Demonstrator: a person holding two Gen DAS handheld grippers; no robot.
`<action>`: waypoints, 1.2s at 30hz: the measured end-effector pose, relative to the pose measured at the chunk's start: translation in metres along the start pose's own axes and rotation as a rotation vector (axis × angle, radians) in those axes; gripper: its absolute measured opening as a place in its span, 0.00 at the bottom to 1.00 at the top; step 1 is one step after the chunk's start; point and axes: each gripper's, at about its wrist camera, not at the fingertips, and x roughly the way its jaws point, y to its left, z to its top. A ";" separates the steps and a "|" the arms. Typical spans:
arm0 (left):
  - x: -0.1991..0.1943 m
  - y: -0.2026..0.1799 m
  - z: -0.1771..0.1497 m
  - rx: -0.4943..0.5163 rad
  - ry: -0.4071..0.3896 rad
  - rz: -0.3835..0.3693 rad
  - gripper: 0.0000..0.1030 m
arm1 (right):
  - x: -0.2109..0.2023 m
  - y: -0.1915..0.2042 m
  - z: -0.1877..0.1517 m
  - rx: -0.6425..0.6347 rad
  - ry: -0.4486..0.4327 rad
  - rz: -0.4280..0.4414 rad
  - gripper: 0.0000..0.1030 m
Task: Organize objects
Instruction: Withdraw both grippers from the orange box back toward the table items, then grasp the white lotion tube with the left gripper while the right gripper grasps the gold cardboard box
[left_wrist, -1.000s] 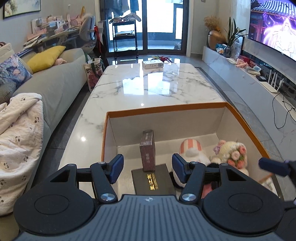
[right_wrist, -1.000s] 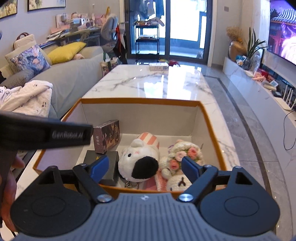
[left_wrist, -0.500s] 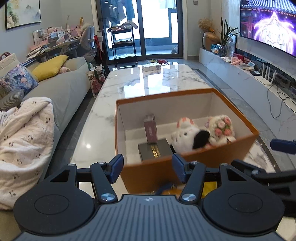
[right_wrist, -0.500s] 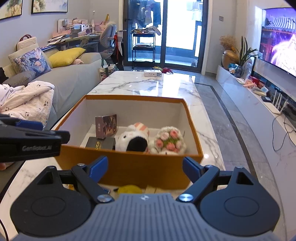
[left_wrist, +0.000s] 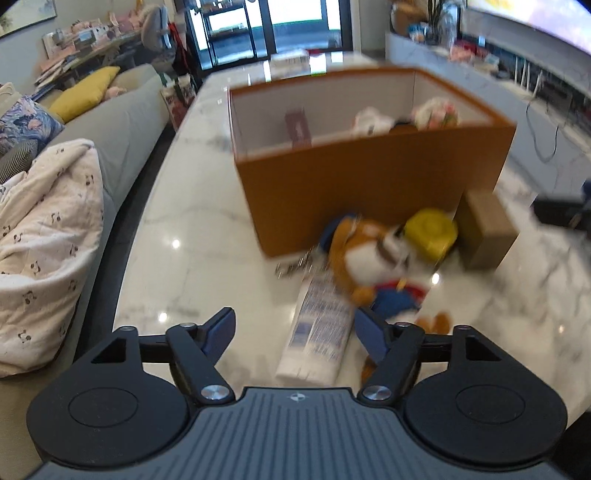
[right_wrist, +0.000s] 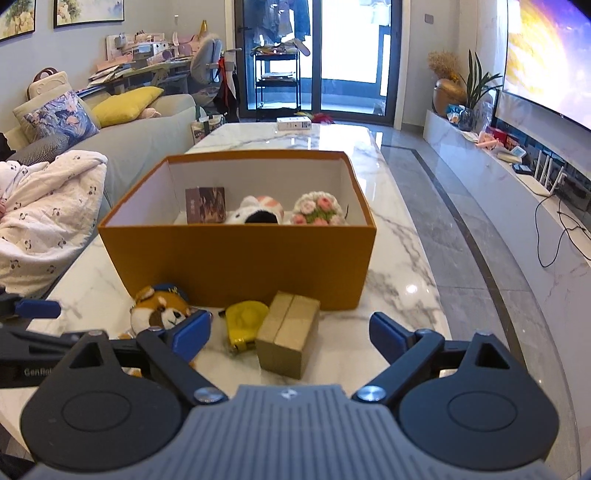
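An orange box (right_wrist: 236, 258) (left_wrist: 369, 184) stands on the marble table and holds a small dark carton (right_wrist: 205, 205), a white plush (right_wrist: 260, 212) and a flower plush (right_wrist: 319, 210). In front of it lie a fox plush (right_wrist: 157, 312) (left_wrist: 373, 258), a yellow tape measure (right_wrist: 245, 321) (left_wrist: 430, 232), a brown cardboard box (right_wrist: 288, 338) (left_wrist: 485, 227) and a white tube (left_wrist: 317, 325). My left gripper (left_wrist: 295, 330) is open over the tube. My right gripper (right_wrist: 290, 330) is open just before the cardboard box.
A grey sofa (right_wrist: 140, 147) with a white blanket (right_wrist: 48, 218) runs along the table's left. A TV unit (right_wrist: 517, 173) lines the right wall. A white carton (right_wrist: 293, 123) lies at the table's far end.
Both grippers have pulled back and away from the orange box. The loose objects in front of the box have come into view. Both stay open.
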 end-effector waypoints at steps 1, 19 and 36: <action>0.005 0.001 -0.002 0.006 0.018 0.009 0.82 | 0.001 -0.001 -0.001 0.001 0.001 0.001 0.91; 0.051 0.004 -0.011 0.014 0.125 -0.072 0.89 | 0.040 -0.003 -0.008 -0.028 0.060 -0.010 0.92; 0.051 0.017 -0.015 -0.085 0.171 -0.098 0.82 | 0.096 -0.012 -0.008 0.111 0.131 -0.047 0.82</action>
